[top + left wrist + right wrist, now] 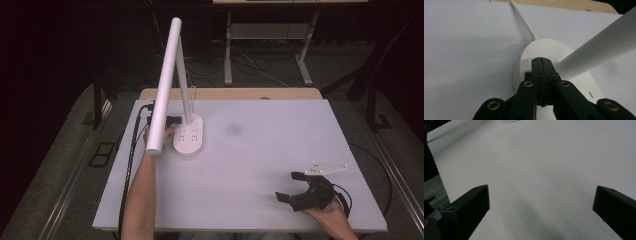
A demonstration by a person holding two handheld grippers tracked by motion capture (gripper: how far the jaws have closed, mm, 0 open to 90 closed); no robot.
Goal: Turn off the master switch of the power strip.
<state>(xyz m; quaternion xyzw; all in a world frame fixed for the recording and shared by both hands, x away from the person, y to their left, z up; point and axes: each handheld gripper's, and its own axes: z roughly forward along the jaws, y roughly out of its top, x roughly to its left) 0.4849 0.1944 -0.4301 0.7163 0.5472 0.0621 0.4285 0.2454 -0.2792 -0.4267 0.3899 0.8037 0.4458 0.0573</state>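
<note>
A white desk lamp stands at the back left of the white table (260,150). Its flat oval base (189,137) carries a thin post and a long tube head (165,85) that slants toward me. My left gripper (173,120) is at the base's left side, partly hidden by the head. In the left gripper view its jaws are shut (541,60) with nothing between them, tips over the round end of the base (524,62), beside the post (599,48). My right gripper (288,186) rests near the front right, open and empty (541,191).
Black cables (131,155) run along the table's left edge. The lamp's white cord (522,17) leads off toward the wooden strip (230,93) at the back. Beyond stand the metal legs of another desk (227,50) on grey floor.
</note>
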